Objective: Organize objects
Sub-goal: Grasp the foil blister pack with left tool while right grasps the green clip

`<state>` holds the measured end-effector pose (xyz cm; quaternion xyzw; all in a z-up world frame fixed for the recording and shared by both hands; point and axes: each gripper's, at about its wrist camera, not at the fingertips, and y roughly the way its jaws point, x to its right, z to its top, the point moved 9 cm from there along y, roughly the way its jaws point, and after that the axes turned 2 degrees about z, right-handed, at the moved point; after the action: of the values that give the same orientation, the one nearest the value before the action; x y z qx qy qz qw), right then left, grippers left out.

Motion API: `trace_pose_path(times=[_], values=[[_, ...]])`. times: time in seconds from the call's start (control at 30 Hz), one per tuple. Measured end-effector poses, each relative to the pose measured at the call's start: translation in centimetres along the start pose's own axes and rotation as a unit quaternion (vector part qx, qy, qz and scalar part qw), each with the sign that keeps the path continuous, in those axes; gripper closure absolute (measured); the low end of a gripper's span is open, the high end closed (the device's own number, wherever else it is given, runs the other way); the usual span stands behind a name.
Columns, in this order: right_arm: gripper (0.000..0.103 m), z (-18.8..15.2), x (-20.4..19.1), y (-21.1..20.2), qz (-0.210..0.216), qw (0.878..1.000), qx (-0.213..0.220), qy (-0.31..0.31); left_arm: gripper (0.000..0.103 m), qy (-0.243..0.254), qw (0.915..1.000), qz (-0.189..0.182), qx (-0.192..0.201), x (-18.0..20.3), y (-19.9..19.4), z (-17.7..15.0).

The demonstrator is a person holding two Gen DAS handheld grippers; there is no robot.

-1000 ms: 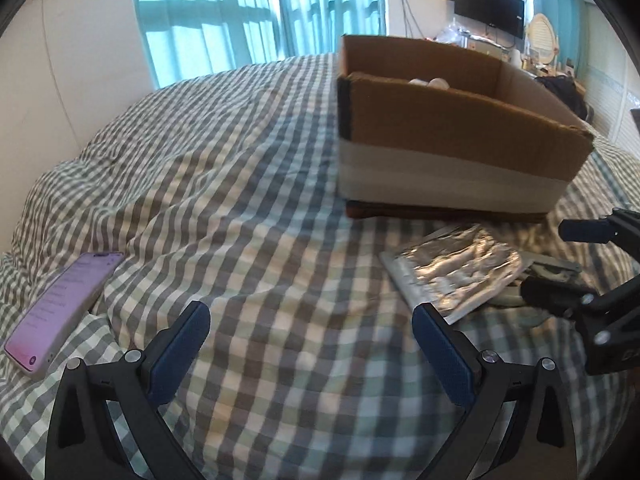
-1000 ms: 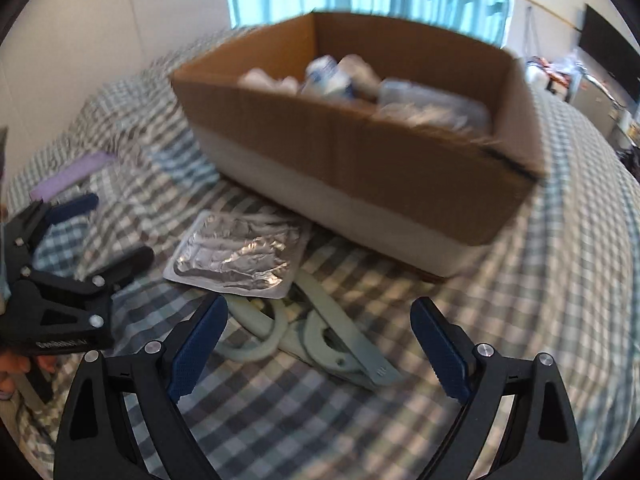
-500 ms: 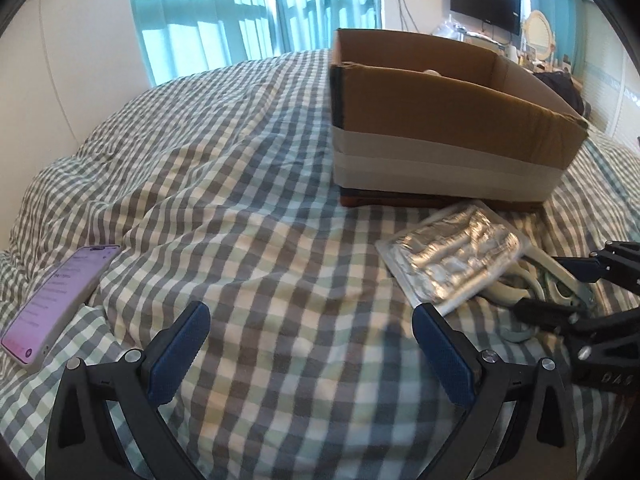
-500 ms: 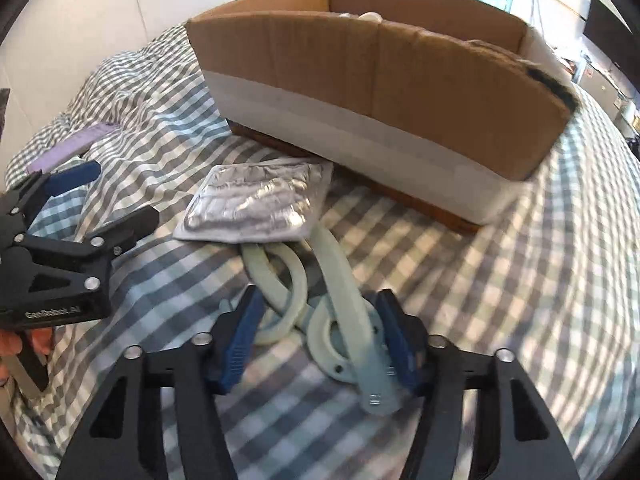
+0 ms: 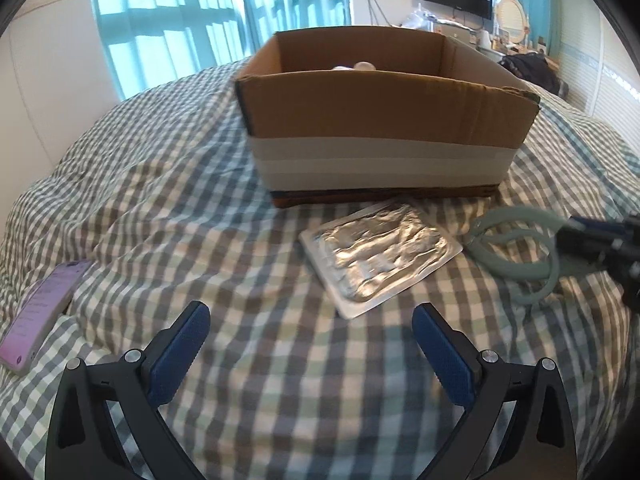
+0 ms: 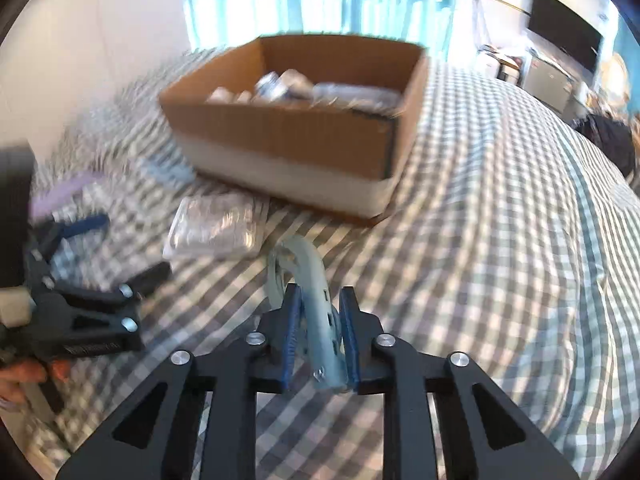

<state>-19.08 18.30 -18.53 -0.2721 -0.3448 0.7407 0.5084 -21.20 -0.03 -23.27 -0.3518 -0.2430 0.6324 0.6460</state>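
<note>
Checked bed (image 5: pixel 168 208) carries one box (image 6: pixel 288 140) of blurry packs; right gripper (image 6: pixel 318 332), just closing, pinches one strap (image 6: pixel 316 280); left gripper (image 5: pixel 308 344) spread.

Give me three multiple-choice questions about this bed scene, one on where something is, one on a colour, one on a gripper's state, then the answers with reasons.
1. Where does the foil blister pack lie?
A. inside the cardboard box
B. on the checked bedspread in front of the box
C. on the phone

2. What colour is the strap in the right gripper?
A. pale green
B. red
C. black

3. What state is the left gripper in?
A. shut on the phone
B. shut on the pack
C. open

Answers: 1 B, the pack rests on the bedspread before the cardboard box. 2 A, the strap looks pale green. 3 C, nothing sits between its spread pads.
</note>
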Motion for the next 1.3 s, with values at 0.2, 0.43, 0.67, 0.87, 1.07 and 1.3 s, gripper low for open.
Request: trace_pose_path(times=[0.2, 0.43, 0.67, 0.87, 1.07, 1.3], values=[[0.086, -0.2, 1.9, 0.5, 0.005, 1.0, -0.004, 0.031, 0.0, 0.034, 0.9994, 0.004, -0.001, 2.0, 2.1, 1.6], [0.083, -0.8, 0.1, 2.2, 0.039, 0.999, -0.021, 0.026, 0.0, 0.054, 0.9982, -0.016, -0.021, 3.4, 4.7, 2.6], [0.069, -1.2, -0.3, 4.0, 0.054, 0.997, -0.047, 0.04, 0.0, 0.055, 0.996, -0.053, -0.045, 3.7, 6.3, 2.3], [0.071, -1.4, -1.5, 3.8, 0.035, 0.999, -0.041, 0.01, 0.0, 0.054, 0.9952, -0.067, -0.046, 3.4, 6.2, 2.6], [0.082, -0.9, -1.9, 2.7, 0.032, 0.999, -0.018, 0.01, 0.012, 0.039, 0.9949, -0.085, -0.038, 2.8, 5.5, 3.3], [0.082, -1.5, -1.7, 1.9, 0.022, 1.0, -0.016, 0.006, 0.045, 0.021, 0.991, -0.127, -0.038, 2.5, 4.3, 3.5]])
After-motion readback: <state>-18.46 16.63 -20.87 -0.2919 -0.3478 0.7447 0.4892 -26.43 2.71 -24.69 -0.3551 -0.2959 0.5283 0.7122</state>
